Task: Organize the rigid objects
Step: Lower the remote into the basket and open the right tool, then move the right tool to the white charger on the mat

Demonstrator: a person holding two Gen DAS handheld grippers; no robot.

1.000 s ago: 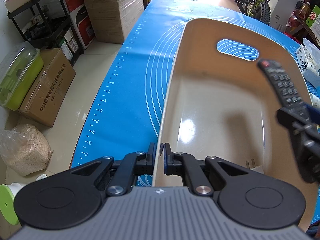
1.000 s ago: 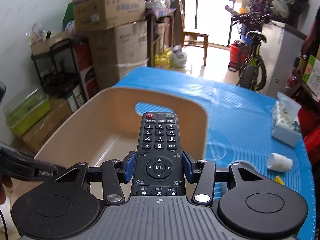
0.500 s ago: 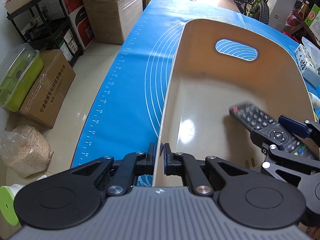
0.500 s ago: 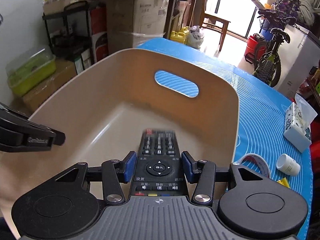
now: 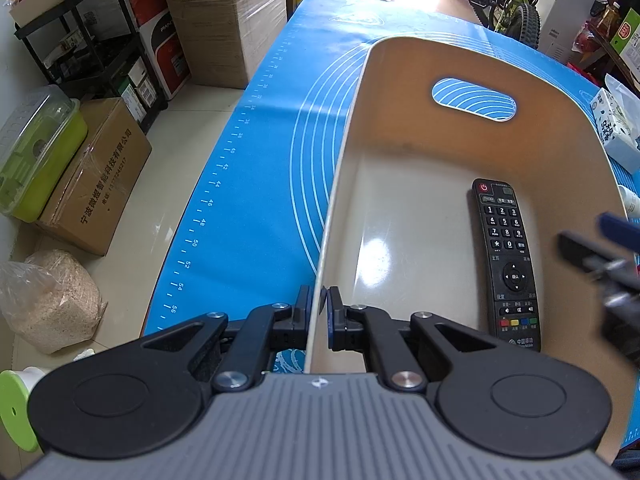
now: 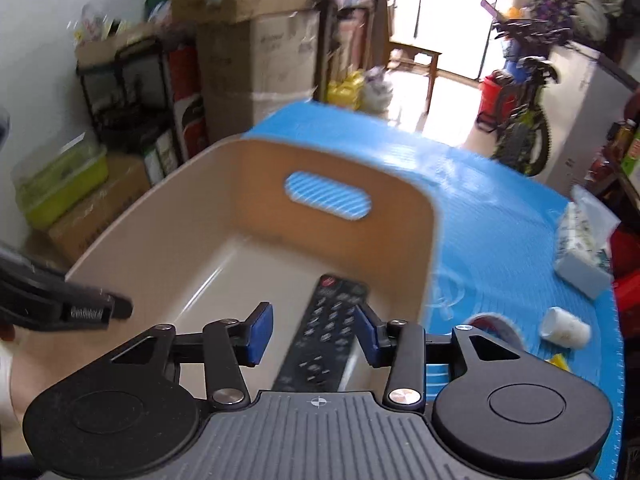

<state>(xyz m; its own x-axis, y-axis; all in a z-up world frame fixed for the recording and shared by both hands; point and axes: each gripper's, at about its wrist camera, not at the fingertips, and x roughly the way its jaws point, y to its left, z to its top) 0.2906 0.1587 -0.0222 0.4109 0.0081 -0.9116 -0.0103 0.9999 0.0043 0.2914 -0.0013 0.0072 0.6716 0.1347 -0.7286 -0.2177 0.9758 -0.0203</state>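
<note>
A beige bin (image 5: 400, 152) with a handle slot stands on the blue mat (image 5: 272, 160). A black remote (image 5: 505, 256) lies flat on the bin's floor along its right side; it also shows in the right wrist view (image 6: 324, 332). My left gripper (image 5: 319, 312) is shut on the bin's near left rim. My right gripper (image 6: 314, 334) is open and empty above the remote, and appears blurred at the right edge of the left wrist view (image 5: 600, 256).
On the mat right of the bin lie a tissue pack (image 6: 580, 252), a small white bottle (image 6: 564, 332), a tape roll (image 6: 492, 326) and a yellow bit (image 6: 558, 360). Boxes (image 5: 224, 20) and a shelf (image 5: 92, 52) stand left of the table. A bicycle (image 6: 520, 116) stands behind.
My right gripper lowered the remote into the bin, opened and let it go, then drew back upward. The left gripper stayed clamped on the rim.
</note>
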